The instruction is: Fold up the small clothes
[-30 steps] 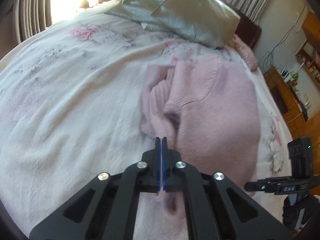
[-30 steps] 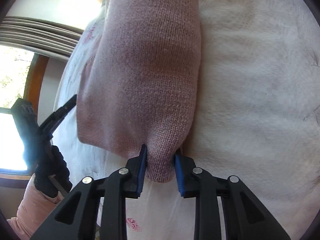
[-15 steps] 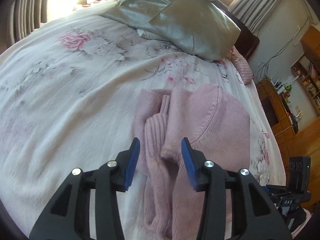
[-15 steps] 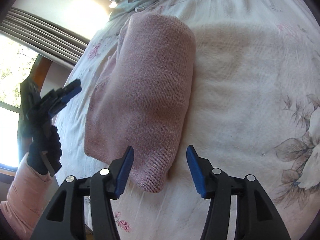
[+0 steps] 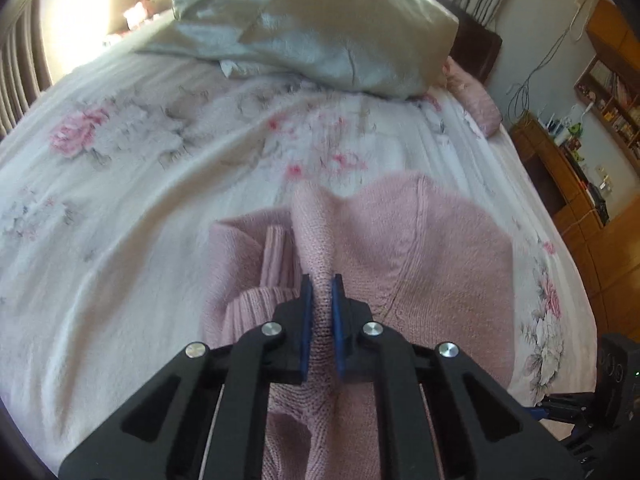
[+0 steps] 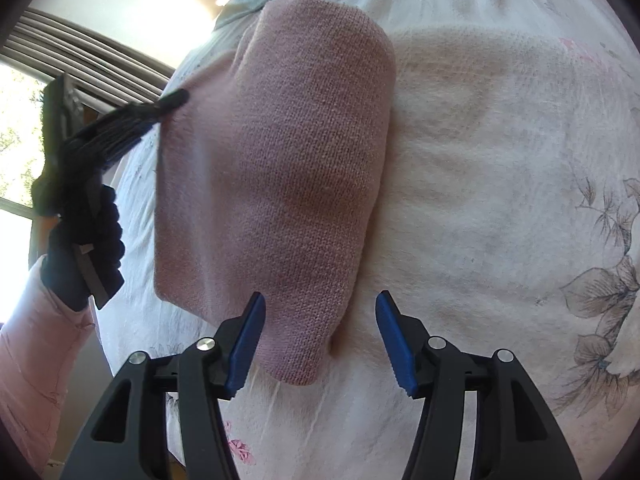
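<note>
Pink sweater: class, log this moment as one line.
left gripper: shut on pink sweater | right gripper: open, at its corner | on bed

Both grippers are black, skeletal linkages with silver screws and blue ridged finger pads: left gripper (image 5: 321, 296), right gripper (image 6: 320, 320). The gloved hand (image 6: 86, 244) wears dark, seemingly knitted fabric below a pale pink sleeve (image 6: 36, 364).

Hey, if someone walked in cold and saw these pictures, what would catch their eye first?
The pink knit sweater lying mid-bed on the white floral bedspread, a raised fold of it pinched in the left gripper. Next, the right gripper, blue pads wide open around the sweater's near corner, and the silvery pillows at the headboard.
</note>
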